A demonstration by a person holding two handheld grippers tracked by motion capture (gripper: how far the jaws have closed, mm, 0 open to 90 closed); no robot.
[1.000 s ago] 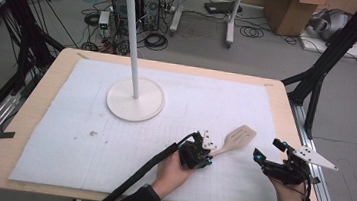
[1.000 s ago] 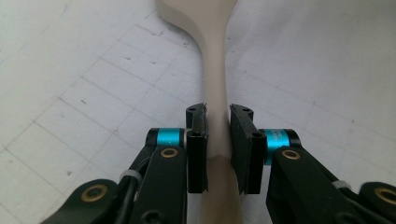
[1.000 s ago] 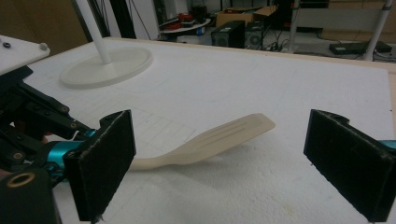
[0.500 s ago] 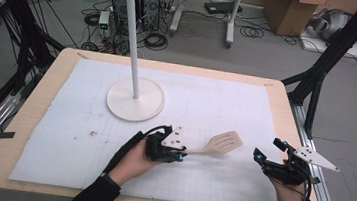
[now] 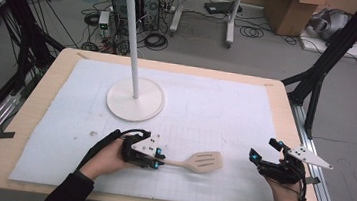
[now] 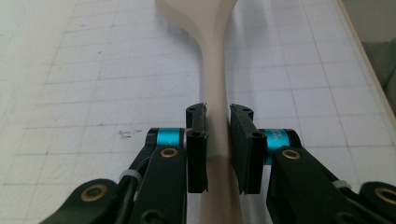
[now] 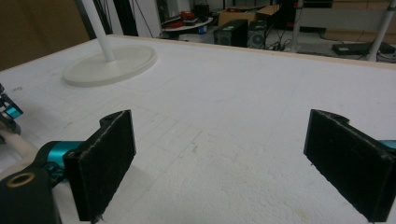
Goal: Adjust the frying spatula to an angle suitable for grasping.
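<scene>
A pale wooden slotted spatula (image 5: 199, 161) lies level just above the white mat, its blade pointing right. My left gripper (image 5: 158, 158) is shut on its handle; in the left gripper view the black pads (image 6: 197, 140) clamp the handle (image 6: 215, 93) from both sides. A white utensil stand (image 5: 135, 98) with a tall pole and hooked top rises at the back left of the mat. My right gripper (image 5: 257, 159) rests near the table's front right corner, open, with nothing between its wide-set pads (image 7: 107, 154).
The white gridded mat (image 5: 206, 108) covers most of the wooden table (image 5: 41, 91). The stand's round base (image 7: 109, 65) appears far left in the right gripper view. Cables, boxes and black frame legs crowd the floor beyond the table.
My left gripper has carried the spatula leftward across the front of the mat, and the blade has swung from pointing up-right to pointing flat right. The right gripper has stayed put.
</scene>
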